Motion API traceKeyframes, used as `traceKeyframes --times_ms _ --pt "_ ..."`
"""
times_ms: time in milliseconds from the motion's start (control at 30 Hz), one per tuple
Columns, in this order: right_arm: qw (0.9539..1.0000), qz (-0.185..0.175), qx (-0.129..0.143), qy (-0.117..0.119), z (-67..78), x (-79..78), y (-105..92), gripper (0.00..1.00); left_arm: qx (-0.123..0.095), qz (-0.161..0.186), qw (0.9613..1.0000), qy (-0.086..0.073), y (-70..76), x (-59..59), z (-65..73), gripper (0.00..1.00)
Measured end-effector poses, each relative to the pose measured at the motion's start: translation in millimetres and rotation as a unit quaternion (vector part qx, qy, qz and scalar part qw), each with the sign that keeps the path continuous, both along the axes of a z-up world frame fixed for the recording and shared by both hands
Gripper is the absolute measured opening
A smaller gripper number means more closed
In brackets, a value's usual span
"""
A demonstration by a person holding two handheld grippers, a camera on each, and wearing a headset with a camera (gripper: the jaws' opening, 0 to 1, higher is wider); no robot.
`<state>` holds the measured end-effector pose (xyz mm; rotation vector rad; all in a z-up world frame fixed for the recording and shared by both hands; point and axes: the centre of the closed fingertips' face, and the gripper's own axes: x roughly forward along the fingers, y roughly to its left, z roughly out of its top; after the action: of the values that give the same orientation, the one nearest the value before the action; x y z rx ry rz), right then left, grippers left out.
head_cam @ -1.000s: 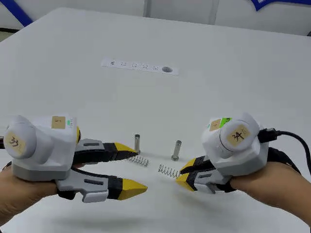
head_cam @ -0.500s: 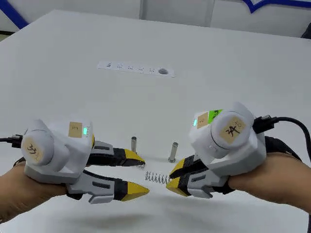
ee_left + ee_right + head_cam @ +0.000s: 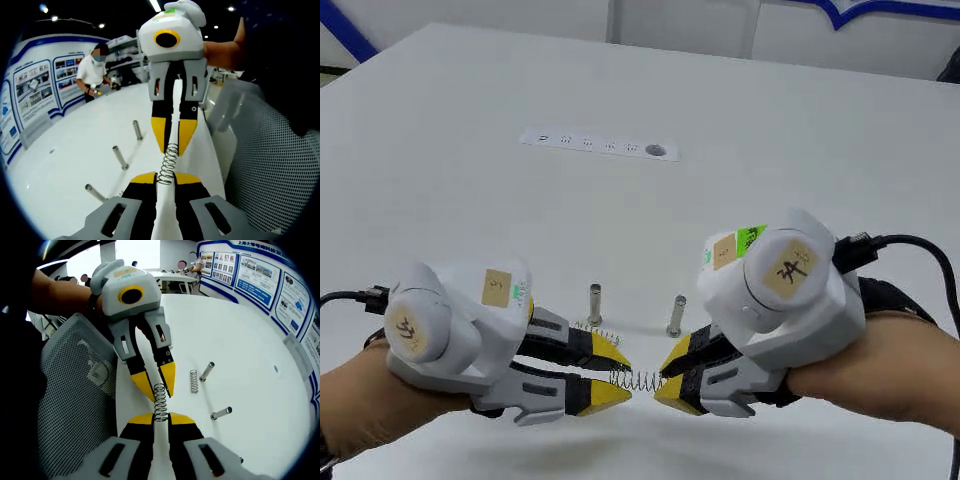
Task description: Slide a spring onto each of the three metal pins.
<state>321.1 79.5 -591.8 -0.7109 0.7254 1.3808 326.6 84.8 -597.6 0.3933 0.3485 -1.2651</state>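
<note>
The right claw (image 3: 658,381) is closed on one end of a spring (image 3: 642,379) and holds it level. The left claw (image 3: 626,378) is nearly closed around the other end; whether it pinches, I cannot tell. Just behind, on the bench (image 3: 470,200), stand a pin (image 3: 595,300), with a loose spring (image 3: 588,326) at its foot, and another pin (image 3: 676,314).

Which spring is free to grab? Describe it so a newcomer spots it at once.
On the white table, find the pin standing just beyond the left tool. The free spring lies flat beside it, touched by neither tool; the other spring hangs between the yellow tips of the left and right tool.
</note>
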Motion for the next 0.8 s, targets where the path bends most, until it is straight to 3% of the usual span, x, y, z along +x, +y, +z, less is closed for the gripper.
traceKeyframes --times_ms 467,800 --pt "0.9971 0.003 0.072 -0.024 38.7 2.1 26.8 0.11 -0.014 0.005 0.9999 0.007 -0.1 1.2 3.6 0.11" --pt "0.9952 0.012 0.092 -0.032 46.2 -0.4 41.2 0.11 -0.02 -0.002 0.9998 0.006 -6.3 0.9 8.7 0.11"
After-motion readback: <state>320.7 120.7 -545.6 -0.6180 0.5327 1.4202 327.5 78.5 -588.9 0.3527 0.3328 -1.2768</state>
